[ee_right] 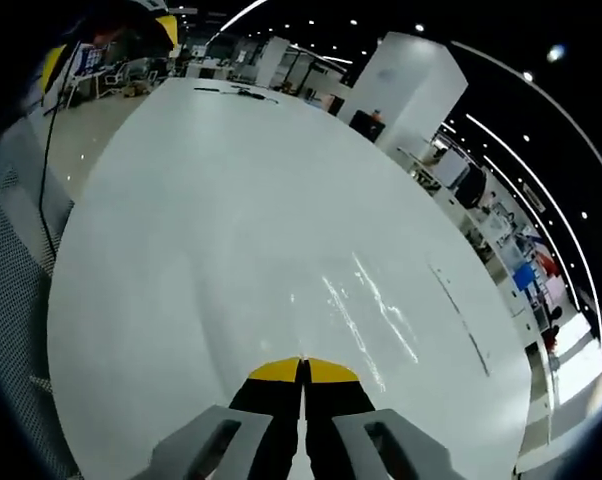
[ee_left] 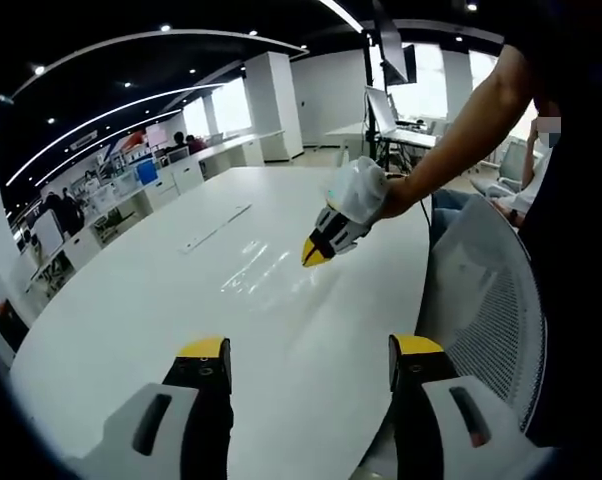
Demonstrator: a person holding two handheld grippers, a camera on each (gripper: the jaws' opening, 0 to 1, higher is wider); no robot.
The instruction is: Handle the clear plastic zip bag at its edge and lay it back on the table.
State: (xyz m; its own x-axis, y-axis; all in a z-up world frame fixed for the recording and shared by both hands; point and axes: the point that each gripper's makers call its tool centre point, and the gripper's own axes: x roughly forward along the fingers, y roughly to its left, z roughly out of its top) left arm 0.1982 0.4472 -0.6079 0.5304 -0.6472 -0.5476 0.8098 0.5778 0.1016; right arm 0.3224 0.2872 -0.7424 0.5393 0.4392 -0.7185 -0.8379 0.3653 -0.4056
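Left gripper view shows the clear zip bag flat on the white desk, just beside the closed right tongs, left tongs wide; probably light, limp, slippery, best pinched at its edge.

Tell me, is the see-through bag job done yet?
Nearly, it seems. The clear bag lies flat on the white table, so laying it down looks done. In the left gripper view, the right gripper has its fingers closed, tips at the bag's edge; whether it pinches the plastic, I cannot tell. The left gripper is open and holds nothing. Left to do: pull the right gripper away.
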